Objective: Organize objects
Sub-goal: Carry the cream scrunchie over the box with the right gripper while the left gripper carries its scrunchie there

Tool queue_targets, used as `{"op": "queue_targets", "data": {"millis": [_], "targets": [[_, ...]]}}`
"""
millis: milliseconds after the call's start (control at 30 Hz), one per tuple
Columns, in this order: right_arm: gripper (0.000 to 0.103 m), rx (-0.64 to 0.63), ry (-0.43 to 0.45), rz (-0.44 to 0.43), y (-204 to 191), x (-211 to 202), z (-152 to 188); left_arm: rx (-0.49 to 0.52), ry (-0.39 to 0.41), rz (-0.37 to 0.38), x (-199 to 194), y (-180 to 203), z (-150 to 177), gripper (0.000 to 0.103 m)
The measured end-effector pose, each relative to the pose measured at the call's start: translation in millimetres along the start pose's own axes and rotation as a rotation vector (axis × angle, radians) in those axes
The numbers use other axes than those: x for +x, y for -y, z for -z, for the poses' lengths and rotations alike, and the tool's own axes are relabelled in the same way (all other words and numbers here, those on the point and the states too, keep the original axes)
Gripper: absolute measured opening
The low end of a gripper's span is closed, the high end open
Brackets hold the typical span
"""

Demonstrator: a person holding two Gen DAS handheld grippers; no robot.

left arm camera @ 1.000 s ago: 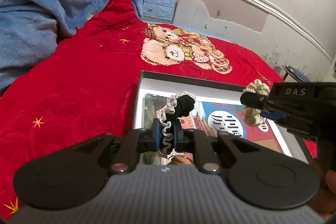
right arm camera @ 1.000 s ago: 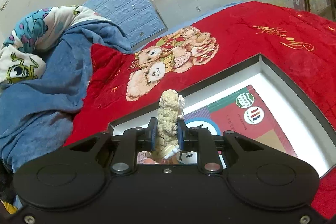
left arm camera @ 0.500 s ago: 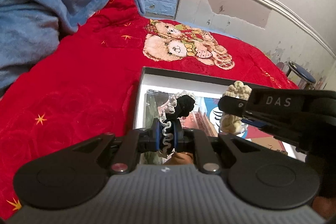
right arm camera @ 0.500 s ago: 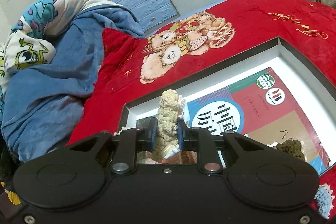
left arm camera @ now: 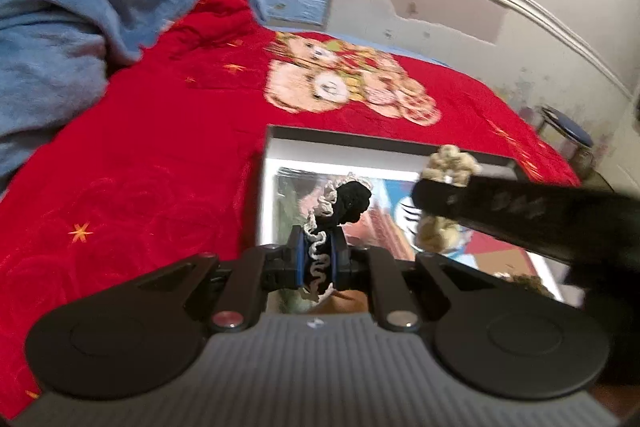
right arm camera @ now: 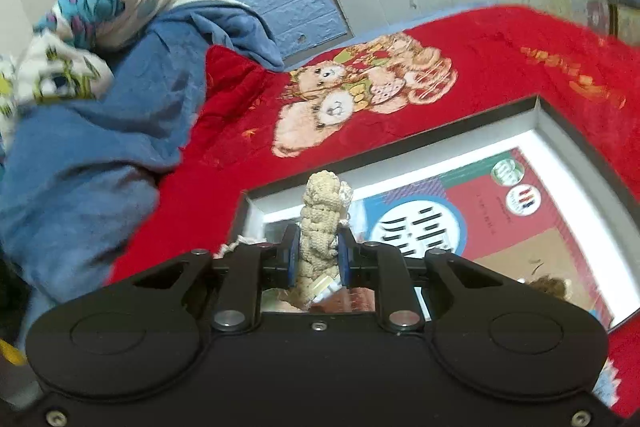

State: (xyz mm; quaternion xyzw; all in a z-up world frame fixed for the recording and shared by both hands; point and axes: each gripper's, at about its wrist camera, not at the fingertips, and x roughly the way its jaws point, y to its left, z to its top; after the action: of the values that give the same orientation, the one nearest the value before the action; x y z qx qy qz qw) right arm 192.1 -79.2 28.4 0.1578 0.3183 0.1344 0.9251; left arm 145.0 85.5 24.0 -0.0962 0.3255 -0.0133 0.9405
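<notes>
A black crocheted scrunchie with a cream frilled edge [left arm camera: 347, 201] is pinched between the closed blue pads of the left claw [left arm camera: 318, 259], its upper part standing out above the fingertips. In the right claw [right arm camera: 319, 254], a cream crocheted scrunchie [right arm camera: 322, 223] is clamped upright between the pads in the same way. Both claws are held over a shallow box with a dark rim and white inner walls [right arm camera: 538, 115], whose floor is covered by a printed sheet in red, blue and tan [right arm camera: 516, 227]. In the left wrist view, the right claw is seen reaching in from the right, blurred. A brown fuzzy item [right arm camera: 548, 285] is seen lying in the box. The box is set on a red bedspread with a teddy-bear print [left arm camera: 168, 131], and a blue blanket [right arm camera: 92, 131] is heaped at the left.
</notes>
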Motion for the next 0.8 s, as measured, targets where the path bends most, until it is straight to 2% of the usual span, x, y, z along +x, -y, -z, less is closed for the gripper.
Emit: {"op": "queue_targets", "data": {"millis": [67,133,200,367,500,700,800], "targets": [[0.019,-0.009,-0.004,0.012,-1.3,3.2,4.0,0.011,0.011,0.028,-3.2,-3.4,-0.4,0.016],[0.019,0.040,-0.025,-0.017,4.2,6.7,4.7,-0.014,0.016,0.047,-4.4,-9.2,-1.5,0.016],[0.019,0.059,-0.044,-0.033,7.2,8.2,5.4,-0.039,0.020,0.028,-4.0,-13.9,-1.9,0.016],[0.019,0.080,-0.072,-0.050,10.9,8.9,4.1,-0.055,0.005,0.050,-2.1,-16.4,-0.8,0.016],[0.019,0.018,-0.060,0.001,2.2,8.8,5.0,-0.006,-0.013,-0.010,2.3,-5.7,0.5,0.016],[0.020,0.027,-0.082,0.017,5.7,16.0,8.3,0.025,-0.036,-0.035,12.8,1.9,6.6,0.016],[0.020,0.031,-0.092,0.015,8.0,19.7,8.9,0.028,-0.042,-0.024,16.5,4.9,8.5,0.016]]}}
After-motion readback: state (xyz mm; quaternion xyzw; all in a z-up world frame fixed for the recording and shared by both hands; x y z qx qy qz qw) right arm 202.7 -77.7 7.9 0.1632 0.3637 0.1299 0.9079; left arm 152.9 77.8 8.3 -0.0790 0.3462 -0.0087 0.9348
